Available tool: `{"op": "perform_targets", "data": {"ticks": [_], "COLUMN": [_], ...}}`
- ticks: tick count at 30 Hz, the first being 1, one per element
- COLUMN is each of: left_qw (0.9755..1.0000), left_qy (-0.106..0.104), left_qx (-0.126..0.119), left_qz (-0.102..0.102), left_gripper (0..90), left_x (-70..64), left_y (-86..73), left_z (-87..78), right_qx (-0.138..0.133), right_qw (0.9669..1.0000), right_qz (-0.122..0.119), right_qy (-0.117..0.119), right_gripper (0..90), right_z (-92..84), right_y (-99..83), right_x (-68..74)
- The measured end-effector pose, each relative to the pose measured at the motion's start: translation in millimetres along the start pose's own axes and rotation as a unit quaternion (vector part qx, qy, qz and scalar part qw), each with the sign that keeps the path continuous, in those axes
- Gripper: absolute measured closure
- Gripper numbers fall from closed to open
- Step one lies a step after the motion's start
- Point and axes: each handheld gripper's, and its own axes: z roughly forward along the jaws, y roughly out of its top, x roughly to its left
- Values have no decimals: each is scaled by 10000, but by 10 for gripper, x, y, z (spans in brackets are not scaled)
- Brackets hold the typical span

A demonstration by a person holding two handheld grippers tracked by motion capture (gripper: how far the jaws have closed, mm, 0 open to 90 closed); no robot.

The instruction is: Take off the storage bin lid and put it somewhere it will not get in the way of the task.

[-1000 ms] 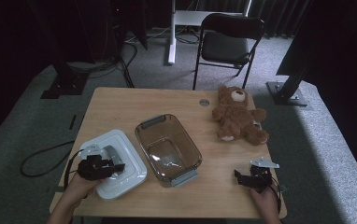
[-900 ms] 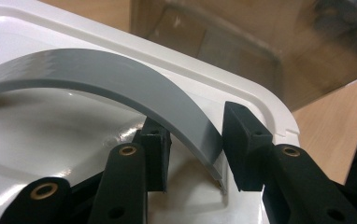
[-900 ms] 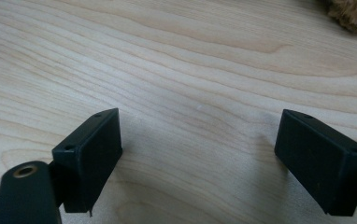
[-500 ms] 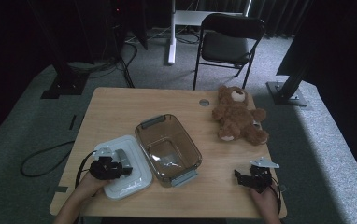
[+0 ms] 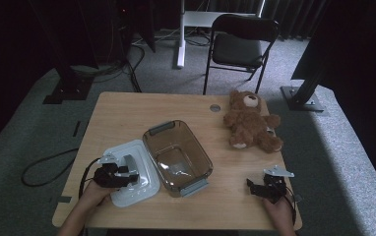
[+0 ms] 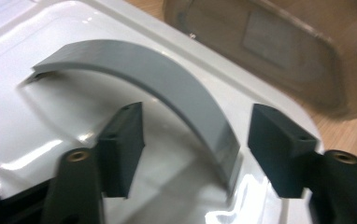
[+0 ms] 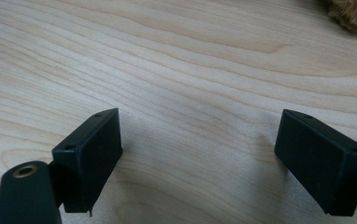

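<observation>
Lid [image 5: 129, 174], white with a grey arched handle [image 6: 167, 88], lies flat on the counter [image 5: 127, 118] near its front left corner, just beside the left wall of the box [image 5: 178, 157]. In the high view the left gripper [image 5: 127, 173] sits right over the lid, pointing toward the box. In the left gripper view the handle runs up between the two black jaws: its near foot stands in the gap, closer to the right jaw, and neither pad presses on it. The jaws have just been opening, so the left gripper is open around the handle, with the white lid surface under both pads.

The box is clear brown plastic with a grey grip at each short end. It stands open in the middle of the counter, turned at an angle to the counter's edges. Its near left corner is close to the lid's rim; whether they touch I cannot tell.

The right gripper [image 5: 264, 187] rests at the front right of the counter, well apart from lid and box. In the right gripper view its jaws stand wide apart over bare wood, holding nothing.

A brown bear [image 5: 250, 123] lies at the back right of the counter, near a small round grommet [image 5: 215, 107].
</observation>
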Motion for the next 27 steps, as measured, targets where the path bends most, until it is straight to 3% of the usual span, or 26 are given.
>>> {"op": "perform_targets", "data": {"ticks": [4,5,8,10,11,15,16,19,24,27], "left_qw": [9997,9995,9985,9979,9969,9945,9942,9928,9906,9881], "left_qy": [237,313,543,644,786,1030,1045,1159,1315,1467], "left_qx": [-72,-54,-82,-39,-28,48,74,57,96,43], "left_qz": [15,-17,-65,-43,-43,-176,-230,-308,-367,-451], "left_gripper": [249,188,161,95,95,81,1,5,6,6], "left_x": [-7,-5,8,14,17,59,79,112,161,198], "left_y": [-31,-35,-73,-109,-133,-196,-221,-284,-373,-431], "left_z": [-89,-108,-176,-212,-242,-325,-346,-389,-425,-446], "right_qx": [4,4,6,9,10,24,22,65,307,405], "right_qw": [10000,10000,10000,10000,10000,10000,10000,9999,9995,9991], "right_qz": [-2,-2,1,1,3,36,43,106,-50,80], "right_qy": [-2,-2,-7,-10,-9,-54,-64,-113,9,120], "right_gripper": [140,140,135,133,133,125,125,125,112,111], "right_z": [0,0,2,7,7,11,14,22,14,10], "right_y": [0,1,3,5,5,11,14,30,75,110], "right_x": [0,0,1,4,3,10,6,6,26,36]}}
